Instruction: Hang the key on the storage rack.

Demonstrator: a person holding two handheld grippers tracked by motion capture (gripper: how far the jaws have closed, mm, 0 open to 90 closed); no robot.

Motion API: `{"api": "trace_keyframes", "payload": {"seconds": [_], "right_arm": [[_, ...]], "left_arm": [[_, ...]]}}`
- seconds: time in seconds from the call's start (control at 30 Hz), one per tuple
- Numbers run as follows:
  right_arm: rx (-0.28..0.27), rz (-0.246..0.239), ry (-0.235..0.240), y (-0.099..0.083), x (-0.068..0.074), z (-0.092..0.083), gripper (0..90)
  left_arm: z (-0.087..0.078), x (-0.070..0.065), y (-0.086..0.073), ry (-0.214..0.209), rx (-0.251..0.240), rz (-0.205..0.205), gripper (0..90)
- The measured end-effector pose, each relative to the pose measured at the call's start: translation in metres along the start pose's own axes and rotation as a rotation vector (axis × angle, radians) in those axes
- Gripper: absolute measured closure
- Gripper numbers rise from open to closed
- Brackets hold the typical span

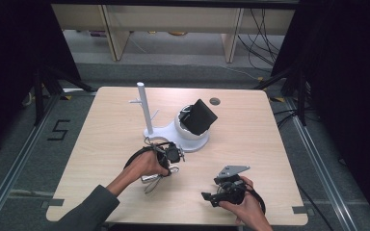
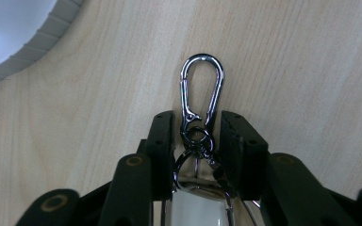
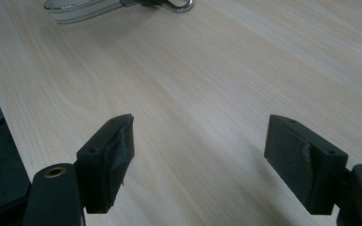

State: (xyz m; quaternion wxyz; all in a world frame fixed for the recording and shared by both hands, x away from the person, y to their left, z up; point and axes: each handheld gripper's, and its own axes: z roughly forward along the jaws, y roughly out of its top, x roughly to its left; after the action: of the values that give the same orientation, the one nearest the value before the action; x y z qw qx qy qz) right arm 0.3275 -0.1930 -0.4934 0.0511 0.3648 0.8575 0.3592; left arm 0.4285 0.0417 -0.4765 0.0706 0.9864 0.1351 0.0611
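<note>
— Jaws of my left gripper [image 2: 195, 136] sit narrow around the keychain [image 2: 199, 113], flat on the table [image 2: 311, 70]; clamped or not, I cannot tell.
— Risk?
— Its swivel ring could slip out. My right gripper [image 3: 200, 150] gapes wide, empty.

A polished metal carabiner keychain [image 2: 201, 89] is laid flat on the pale wooden table [image 2: 311, 70]. Its closed clip is joined by a small swivel ring [image 2: 197, 136] to a split ring and a white tag.
</note>
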Motion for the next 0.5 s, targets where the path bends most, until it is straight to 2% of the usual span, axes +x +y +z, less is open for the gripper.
{"api": "trace_keyframes", "payload": {"seconds": [0.1, 0.17, 0.27, 0.33, 0.43, 0.5], "right_arm": [[-0.01, 0.01, 0.001, 0.0, 0.001, 0.002, 25.7], [0.007, 0.002, 0.006, 0.0, 0.001, 0.001, 25.8], [-0.007, 0.006, 0.007, 0.0, 0.002, 0.003, 25.8], [0.008, -0.002, 0.008, 0.0, 0.002, 0.002, 25.8], [0.013, 0.011, 0.01, 0.0, 0.002, 0.002, 25.8], [0.013, 0.011, 0.015, 0.0, 0.003, 0.002, 25.9]], "left_arm": [[0.001, 0.0, 0.002, -0.004, 0.002, 0.004, 69.9], [0.001, 0.0, 0.004, -0.021, 0.03, 0.002, 72.1], [0.002, 0.0, 0.008, -0.03, 0.053, -0.012, 73.6], [0.002, 0.001, 0.01, -0.036, 0.092, -0.006, 73.6], [0.003, 0.002, 0.014, -0.021, 0.132, 0.003, 72.4], [0.004, 0.0, 0.015, -0.014, 0.134, 0.006, 73.8]]}}
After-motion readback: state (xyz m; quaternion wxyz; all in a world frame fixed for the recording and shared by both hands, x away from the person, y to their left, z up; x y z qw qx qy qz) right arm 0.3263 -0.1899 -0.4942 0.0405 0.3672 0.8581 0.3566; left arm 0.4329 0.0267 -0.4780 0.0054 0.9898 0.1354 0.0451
